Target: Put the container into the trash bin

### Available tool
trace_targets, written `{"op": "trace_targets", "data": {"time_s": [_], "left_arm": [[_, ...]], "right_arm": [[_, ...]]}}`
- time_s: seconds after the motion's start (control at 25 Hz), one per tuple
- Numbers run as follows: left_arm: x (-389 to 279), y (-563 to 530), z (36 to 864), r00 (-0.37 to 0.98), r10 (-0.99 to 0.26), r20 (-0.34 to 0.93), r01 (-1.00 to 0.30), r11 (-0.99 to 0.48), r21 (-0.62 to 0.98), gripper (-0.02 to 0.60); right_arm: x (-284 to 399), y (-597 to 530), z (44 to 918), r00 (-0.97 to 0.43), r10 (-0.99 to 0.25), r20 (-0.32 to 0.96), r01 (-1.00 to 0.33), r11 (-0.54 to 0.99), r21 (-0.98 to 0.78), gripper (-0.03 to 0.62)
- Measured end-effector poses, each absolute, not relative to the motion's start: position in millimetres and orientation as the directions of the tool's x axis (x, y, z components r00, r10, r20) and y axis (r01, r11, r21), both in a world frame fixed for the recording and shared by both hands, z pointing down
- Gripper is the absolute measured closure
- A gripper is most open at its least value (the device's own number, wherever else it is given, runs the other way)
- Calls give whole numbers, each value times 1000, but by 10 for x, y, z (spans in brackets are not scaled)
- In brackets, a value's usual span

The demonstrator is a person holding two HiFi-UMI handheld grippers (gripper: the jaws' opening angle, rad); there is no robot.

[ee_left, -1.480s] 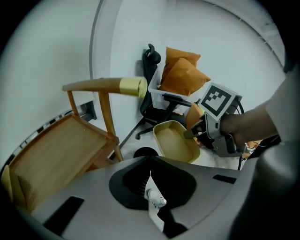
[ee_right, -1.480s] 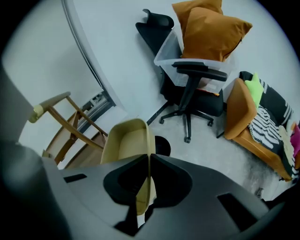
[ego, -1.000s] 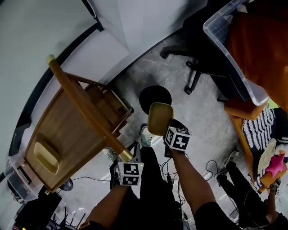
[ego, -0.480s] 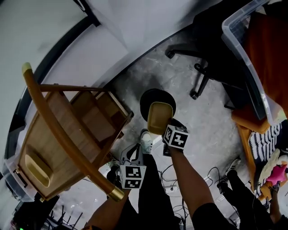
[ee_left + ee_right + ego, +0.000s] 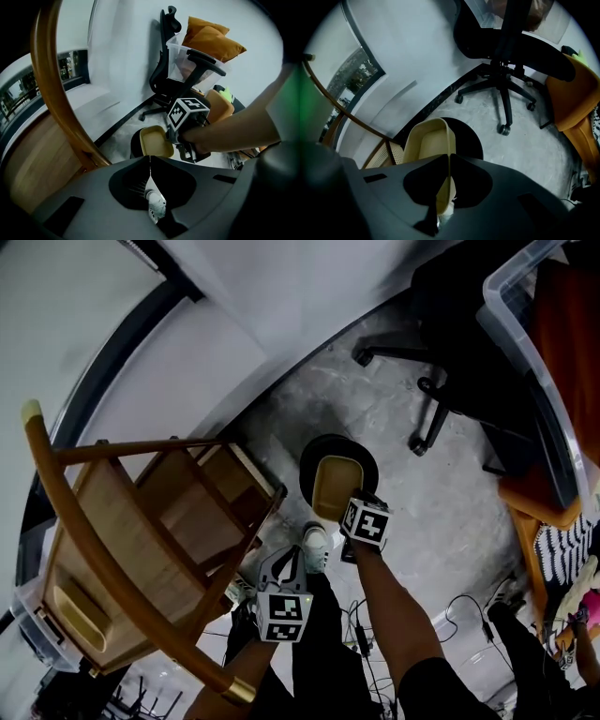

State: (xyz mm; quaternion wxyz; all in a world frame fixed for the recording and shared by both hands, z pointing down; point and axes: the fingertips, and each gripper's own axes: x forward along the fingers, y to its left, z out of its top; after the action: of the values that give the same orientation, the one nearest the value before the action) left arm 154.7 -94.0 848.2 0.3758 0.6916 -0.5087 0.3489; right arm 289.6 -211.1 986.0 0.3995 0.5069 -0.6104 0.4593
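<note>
A shallow tan container [image 5: 336, 486] hangs right over the mouth of the round black trash bin [image 5: 317, 454] on the floor. My right gripper [image 5: 347, 512] is shut on the container's near wall, with its marker cube just behind. In the right gripper view the container [image 5: 427, 139] rises from the closed jaws of my right gripper [image 5: 449, 161] with the bin [image 5: 469, 138] behind it. My left gripper [image 5: 285, 570] is shut and holds nothing, nearer to me and left of the bin. The left gripper view shows my left gripper [image 5: 150, 161], the container [image 5: 155, 141] and the bin [image 5: 135, 146] ahead.
A wooden chair [image 5: 141, 521] stands close on the left, its curved back rail near my left arm. A black office chair [image 5: 441, 371] and a clear plastic box [image 5: 530, 352] are at the right. A shoe [image 5: 314, 545] and cables [image 5: 361, 634] lie below the bin.
Both grippers have come down. The container has sunk from above the bin's near side to right over its mouth. The wooden chair has slid left in the view.
</note>
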Motion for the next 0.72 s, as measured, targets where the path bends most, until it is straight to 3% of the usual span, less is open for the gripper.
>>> {"op": "trace_targets", "data": {"time_s": [0.36, 0.72], "left_arm": [[1491, -945, 8503, 246, -439, 864, -962, -219, 162, 568], [1487, -884, 8345, 264, -437, 860, -958, -224, 180, 568]], "right_arm": [[2927, -2176, 10137, -137, -232, 963, -990, 69, -124, 559], [2957, -2140, 9820, -147, -270, 952, -988, 84, -128, 497]]}}
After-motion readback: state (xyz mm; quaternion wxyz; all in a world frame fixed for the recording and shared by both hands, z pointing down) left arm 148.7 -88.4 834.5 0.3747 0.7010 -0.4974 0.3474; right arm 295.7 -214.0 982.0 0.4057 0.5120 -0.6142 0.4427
